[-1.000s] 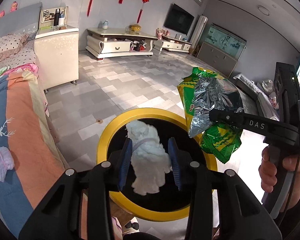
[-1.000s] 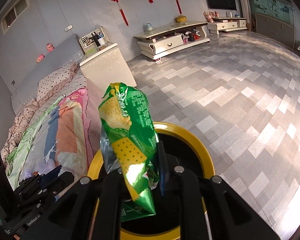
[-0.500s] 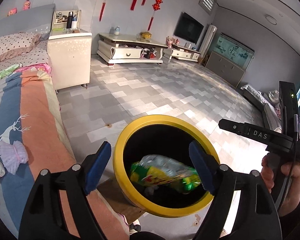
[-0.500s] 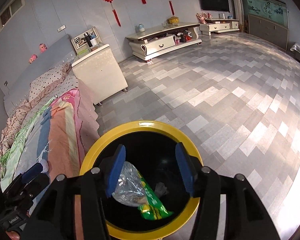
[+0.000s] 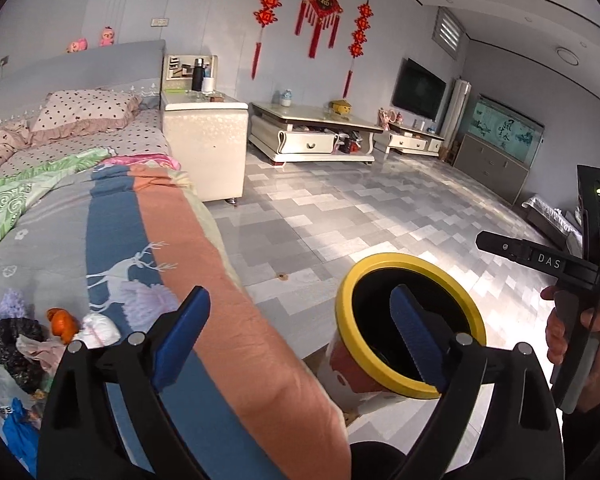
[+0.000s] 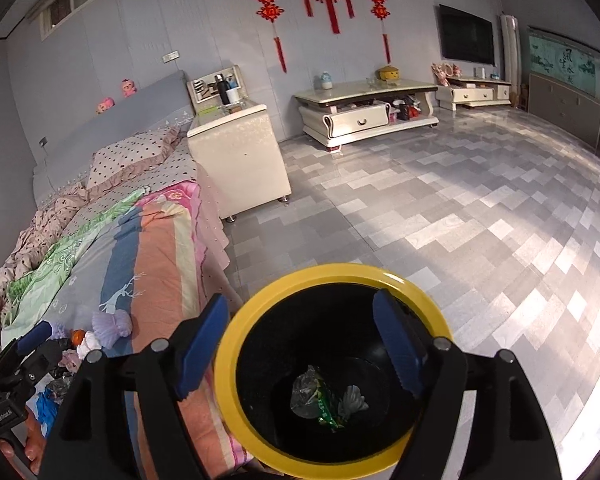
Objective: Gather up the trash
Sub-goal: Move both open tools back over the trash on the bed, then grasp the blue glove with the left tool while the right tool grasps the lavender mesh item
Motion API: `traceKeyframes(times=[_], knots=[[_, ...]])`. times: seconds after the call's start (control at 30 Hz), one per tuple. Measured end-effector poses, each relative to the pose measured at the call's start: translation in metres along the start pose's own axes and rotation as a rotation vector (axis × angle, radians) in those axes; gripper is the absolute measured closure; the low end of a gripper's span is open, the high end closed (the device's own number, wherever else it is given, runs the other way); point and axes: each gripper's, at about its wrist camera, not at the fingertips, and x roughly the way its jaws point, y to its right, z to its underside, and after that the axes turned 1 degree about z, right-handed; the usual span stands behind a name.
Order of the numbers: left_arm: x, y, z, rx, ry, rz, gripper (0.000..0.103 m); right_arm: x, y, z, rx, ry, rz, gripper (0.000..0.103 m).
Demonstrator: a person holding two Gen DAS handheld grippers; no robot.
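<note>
The yellow-rimmed black bin (image 6: 340, 270) stands on the floor beside the bed. At its bottom lie a green snack wrapper (image 6: 322, 398) and a white tissue wad (image 6: 354, 400). My right gripper (image 6: 302, 344) hangs over the bin, its jaws opening with nothing between them. My left gripper (image 5: 300, 332) is over the bed's edge, left of the bin (image 5: 342, 308), jaws also opening and holding nothing. More trash lies on the quilt: an orange peel (image 5: 62, 324), a white tissue (image 5: 100, 328), a black bag (image 5: 8, 336) and a blue scrap (image 5: 20, 432).
A striped quilt (image 5: 172, 240) covers the bed on the left. A cream nightstand (image 5: 204, 148) stands beyond it, with a low TV cabinet (image 5: 308, 140) against the far wall. Grey tiled floor (image 6: 440, 220) spreads to the right. A hand (image 5: 580, 340) holds the right tool.
The left gripper let go of the white tissue and the right one the green wrapper; both now lie in the bin. Both jaws opened wide. The left gripper swung left toward the bed.
</note>
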Motion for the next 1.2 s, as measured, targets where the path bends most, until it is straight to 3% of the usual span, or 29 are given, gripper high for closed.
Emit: traceKeyframes(times=[0.1, 0.2, 0.33, 0.63, 0.87, 1.2], knots=[[-0.033, -0.023, 0.001, -0.008, 0.034, -0.043, 0.013, -0.007, -0.029, -0.004, -0.053, 0.039, -0.011, 0.022], [-0.064, -0.049, 0.003, -0.012, 0.066, -0.092, 0.011, -0.011, -0.056, -0.007, -0.084, 0.061, -0.066, 0.021], [-0.101, -0.086, 0.008, -0.038, 0.084, -0.149, 0.011, -0.011, -0.094, -0.011, -0.132, 0.089, -0.149, 0.012], [-0.161, -0.167, 0.046, -0.135, 0.086, -0.291, 0.010, 0.019, -0.167, -0.008, -0.218, 0.046, -0.245, 0.012], [-0.176, -0.205, 0.088, -0.208, 0.039, -0.363, 0.010, 0.070, -0.214, 0.009, -0.295, -0.025, -0.270, 0.012], [-0.137, -0.235, 0.154, -0.312, -0.069, -0.398, 0.010, 0.146, -0.273, 0.053, -0.452, -0.123, -0.263, 0.012]])
